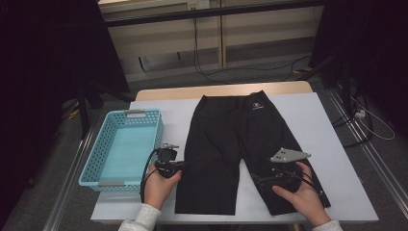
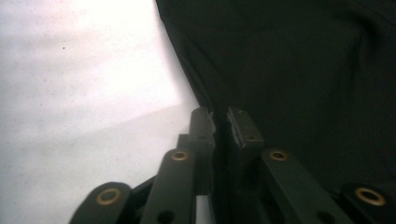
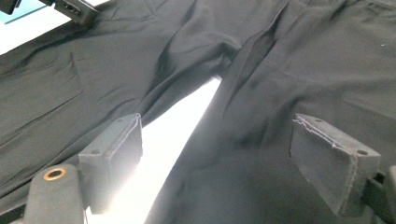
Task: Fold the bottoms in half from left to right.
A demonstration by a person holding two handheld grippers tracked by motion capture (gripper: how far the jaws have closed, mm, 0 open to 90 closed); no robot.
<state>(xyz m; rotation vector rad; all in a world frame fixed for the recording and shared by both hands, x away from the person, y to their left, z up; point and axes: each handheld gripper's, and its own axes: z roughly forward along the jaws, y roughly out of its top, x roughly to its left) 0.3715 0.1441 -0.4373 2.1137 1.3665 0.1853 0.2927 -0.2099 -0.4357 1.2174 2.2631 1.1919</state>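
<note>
Matt black cloth shorts [image 1: 231, 144]; perforated plastic basket [image 1: 103, 166]

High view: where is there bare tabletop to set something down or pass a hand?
Free: the strip right of the black shorts to the table edge, the band between shorts and blue basket up top, and the wedge between the legs. The empty basket has room too. Crowded: the near edge, where the left claw pinches the hem and the right claw hovers open.

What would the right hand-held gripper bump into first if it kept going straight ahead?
Most likely the black shorts. The right hand-held gripper has open jaws, pointing along the cloth toward the crotch, so it would probably meet fabric first, though depth is hard to judge.
</note>
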